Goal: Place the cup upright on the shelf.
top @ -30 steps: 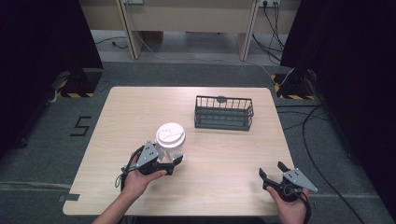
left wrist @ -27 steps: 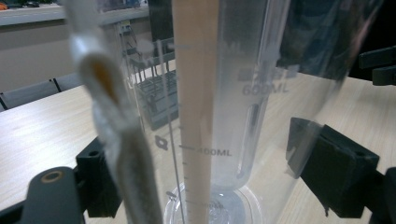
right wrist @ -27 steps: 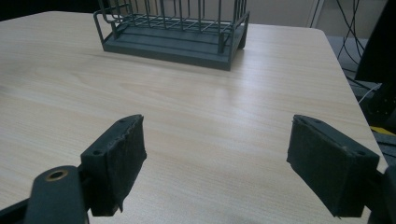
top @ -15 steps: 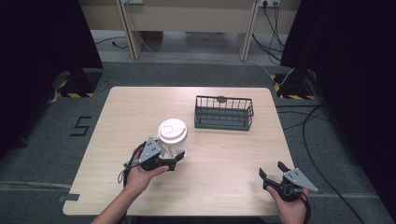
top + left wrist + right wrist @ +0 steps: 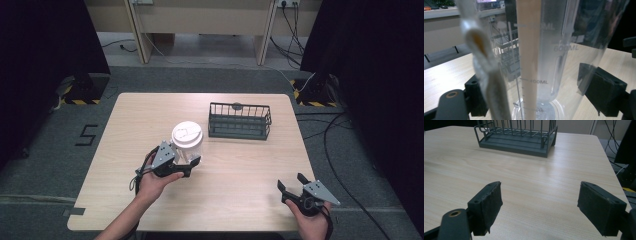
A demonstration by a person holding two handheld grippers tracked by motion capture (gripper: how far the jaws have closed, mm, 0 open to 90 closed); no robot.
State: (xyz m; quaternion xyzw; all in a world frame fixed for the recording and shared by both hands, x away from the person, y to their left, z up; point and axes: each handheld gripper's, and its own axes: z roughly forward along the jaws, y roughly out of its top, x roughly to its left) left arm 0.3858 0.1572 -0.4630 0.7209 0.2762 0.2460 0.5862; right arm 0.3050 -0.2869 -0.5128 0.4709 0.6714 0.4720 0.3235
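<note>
Table [image 5: 240,170]: pale wood, centre of the high view. Rack [image 5: 239,121]: dark wire, upper right of centre on the table. Jug [image 5: 187,143]: clear, white lid, volume marks visible; left of centre, rack well apart to its upper right. Left gripper [image 5: 189,164]: lower left of centre, jaws either side of the jug's wall, clamped on it. Right gripper [image 5: 292,185]: lower right corner, jaws wide, nothing between them.

On the table [image 5: 240,175], the measuring cup [image 5: 187,142] stands left of the wire basket [image 5: 239,121].
</note>
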